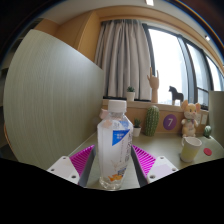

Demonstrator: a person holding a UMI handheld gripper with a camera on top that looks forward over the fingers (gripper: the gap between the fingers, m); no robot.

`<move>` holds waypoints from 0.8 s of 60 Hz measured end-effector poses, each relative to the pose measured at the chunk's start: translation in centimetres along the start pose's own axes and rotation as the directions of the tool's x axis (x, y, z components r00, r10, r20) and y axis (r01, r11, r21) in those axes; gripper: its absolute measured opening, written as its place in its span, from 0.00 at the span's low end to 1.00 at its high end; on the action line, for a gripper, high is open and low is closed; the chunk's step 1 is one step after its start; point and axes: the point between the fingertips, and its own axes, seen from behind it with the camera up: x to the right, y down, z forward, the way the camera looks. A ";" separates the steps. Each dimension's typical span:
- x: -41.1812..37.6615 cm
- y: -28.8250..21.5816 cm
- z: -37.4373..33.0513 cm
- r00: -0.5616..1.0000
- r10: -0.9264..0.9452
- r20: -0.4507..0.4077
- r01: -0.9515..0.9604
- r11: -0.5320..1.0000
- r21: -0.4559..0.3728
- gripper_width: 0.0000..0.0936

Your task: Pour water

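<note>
A clear plastic water bottle (114, 140) with a white cap and a blue-and-white label stands upright between my fingers, its base close to the camera. My gripper (114, 165) is shut on the bottle, with a pink pad against each side of its lower half. A cream cup (190, 150) sits on the green tabletop (165, 148), beyond the right finger and apart from the bottle.
A large pale panel (50, 95) stands upright close on the left. Behind the cup are a teddy bear (190, 120), a purple number card (170, 122) and a green cactus figure (152, 121). A wooden hand model (153, 84) and a small horse figure (176, 95) stand by the window.
</note>
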 end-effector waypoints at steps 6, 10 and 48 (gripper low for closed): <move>-0.1 -0.1 0.9 1.000 -0.006 0.000 0.006 1.000 0.005 0.73; -0.1 -0.3 1.3 1.000 -0.014 -0.009 0.015 1.000 0.016 0.64; 8.5 -3.4 1.9 0.943 0.333 -0.002 -0.332 0.939 0.088 0.39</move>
